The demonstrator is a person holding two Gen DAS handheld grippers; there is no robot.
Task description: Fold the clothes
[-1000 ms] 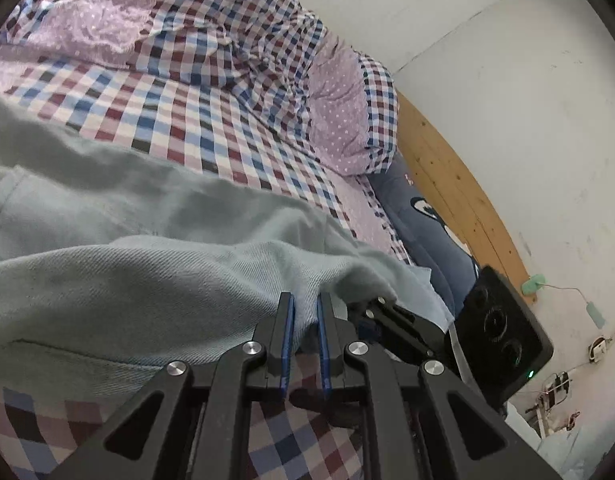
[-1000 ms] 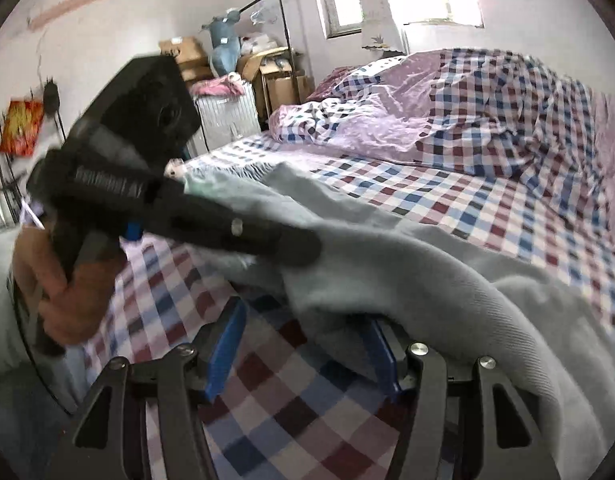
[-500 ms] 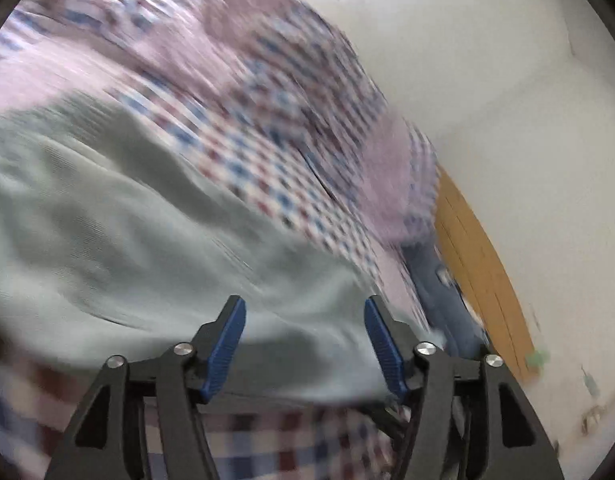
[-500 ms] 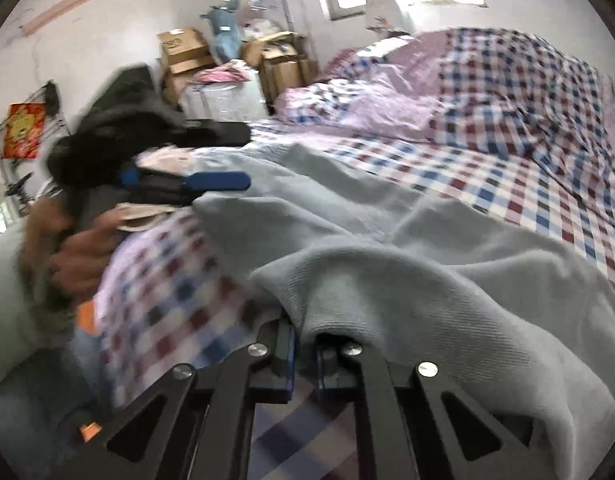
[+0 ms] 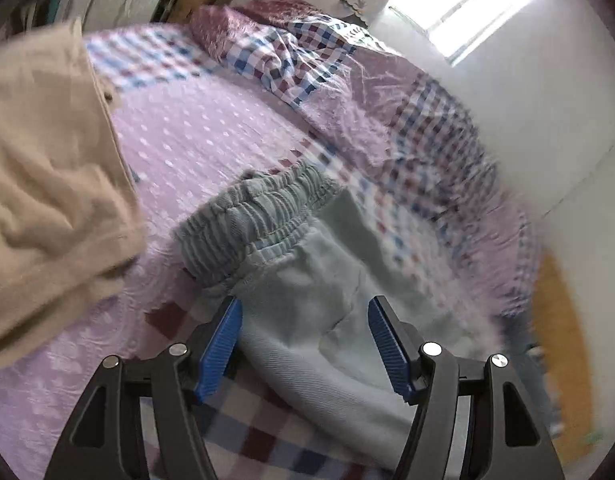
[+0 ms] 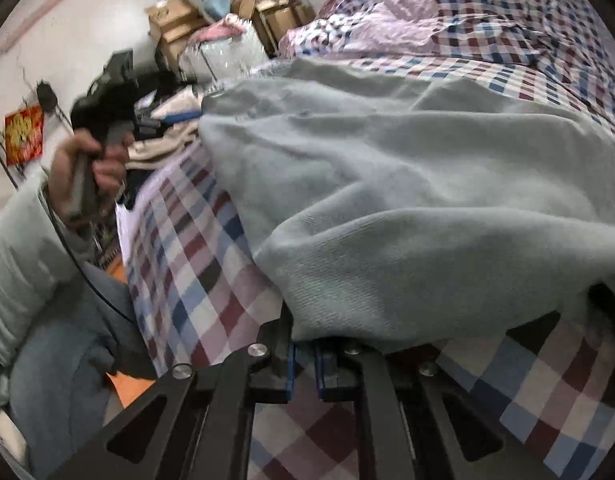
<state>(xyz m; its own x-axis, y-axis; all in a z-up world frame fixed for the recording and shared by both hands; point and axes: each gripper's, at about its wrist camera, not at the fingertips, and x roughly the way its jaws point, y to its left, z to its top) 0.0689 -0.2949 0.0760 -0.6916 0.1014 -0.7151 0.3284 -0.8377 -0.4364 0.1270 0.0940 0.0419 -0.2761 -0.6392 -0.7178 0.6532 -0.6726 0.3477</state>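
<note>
Checked bed (image 6: 211, 280) carrying pale blue trousers (image 6: 387, 184), half spread.
Right tongs (image 6: 303, 364) pinch the trousers' near edge, likely to carry a fold; left tongs (image 5: 303, 344) hang apart over the elastic waistband (image 5: 251, 216), beside a beige garment (image 5: 47, 176).

Blown-out window (image 5: 467, 4) glare, motion blur at right edge, dimmer right-wrist view, fisheye bending
</note>
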